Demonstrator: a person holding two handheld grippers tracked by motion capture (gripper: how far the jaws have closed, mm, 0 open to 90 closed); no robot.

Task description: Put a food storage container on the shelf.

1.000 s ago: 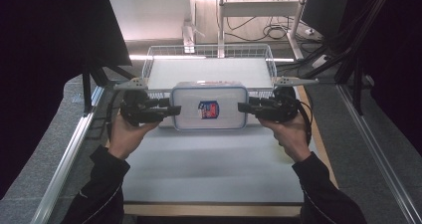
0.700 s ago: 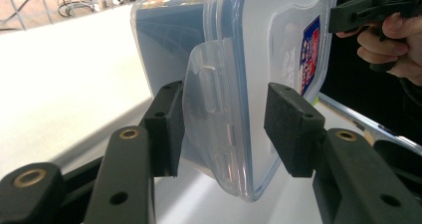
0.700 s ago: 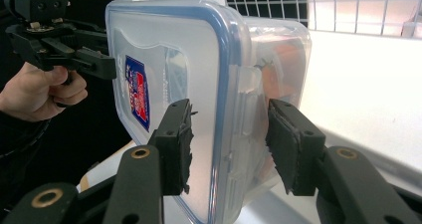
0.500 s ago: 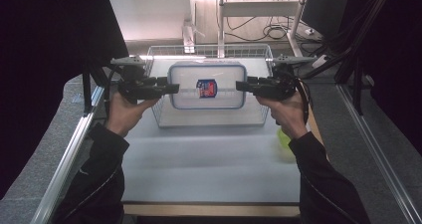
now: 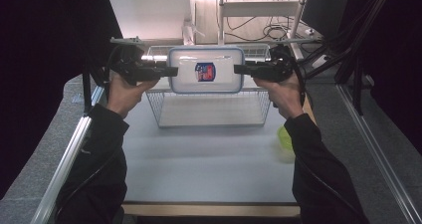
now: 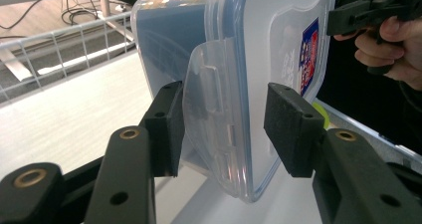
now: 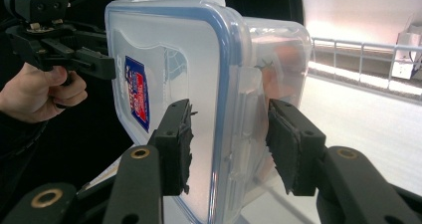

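**Lidded box held in the air between two claws**

Right now the clear plastic box (image 5: 206, 70) with a blue-edged lid sits level above the wire basket (image 5: 209, 115), clear of the white surface (image 5: 209, 164); red-and-blue label (image 5: 205, 71) on the lid faces up in the high view; left claw (image 5: 171, 71) grips the box's left end, right claw (image 5: 238, 69) grips the right end; both claws point inward, toward each other, at about the same height.

In the left gripper view the left claw (image 6: 224, 129) is clenched over the box's (image 6: 278, 59) end with the clear lid latch (image 6: 211, 114) between the pads; one pad on the lid side, the other on the body side; the other hand (image 6: 385, 45) shows beyond the far end.

In the right gripper view the right claw (image 7: 231, 144) is likewise clenched on the box's (image 7: 169, 74) end; one pad on the lid face, the other against the clear wall; label (image 7: 137, 92) is visible on the lid.

A yellow-green object (image 5: 285, 139) lies on the surface by the person's right forearm, well apart from the box; too blurred to name.
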